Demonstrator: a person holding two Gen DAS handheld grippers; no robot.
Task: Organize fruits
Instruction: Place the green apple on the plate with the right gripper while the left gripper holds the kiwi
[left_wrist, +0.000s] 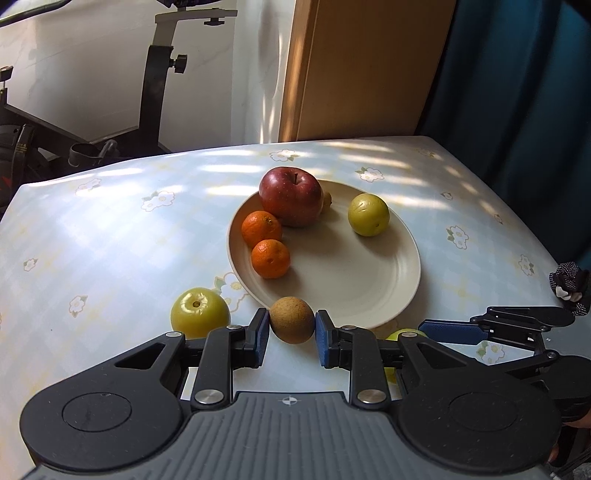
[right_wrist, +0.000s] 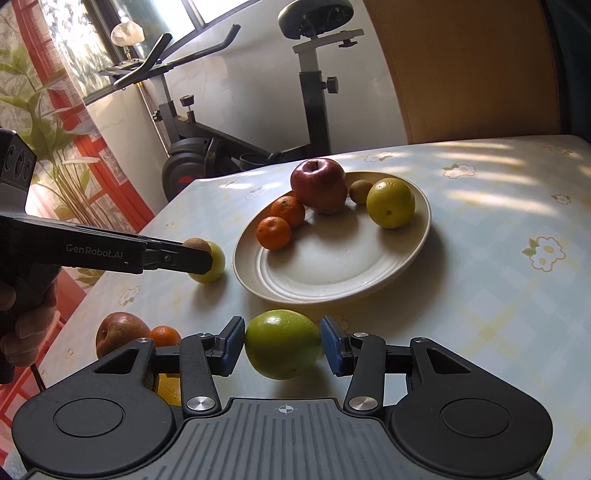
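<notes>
A cream plate (left_wrist: 369, 295) (right_wrist: 332, 284) holds a red apple (left_wrist: 290, 195) (right_wrist: 318, 185), two mandarins (left_wrist: 261, 228) (left_wrist: 270, 258) (right_wrist: 274, 232), a yellow-green fruit (left_wrist: 368, 214) (right_wrist: 390, 202) and a small brown fruit (right_wrist: 359, 191). My left gripper (left_wrist: 291, 328) (right_wrist: 197, 254) is shut on a brown kiwi (left_wrist: 291, 319) (right_wrist: 195, 244) near the plate's front-left rim. My right gripper (right_wrist: 282, 347) (left_wrist: 454, 330) is shut on a green fruit (right_wrist: 283, 343), just in front of the plate.
On the floral tablecloth, a yellow-green fruit (left_wrist: 199, 312) (right_wrist: 216, 264) lies left of the plate. A red apple (right_wrist: 120, 332), a mandarin (right_wrist: 165, 335) and a yellow fruit (right_wrist: 170, 391) lie at the table's left edge. An exercise bike (right_wrist: 229, 140) stands beyond the table.
</notes>
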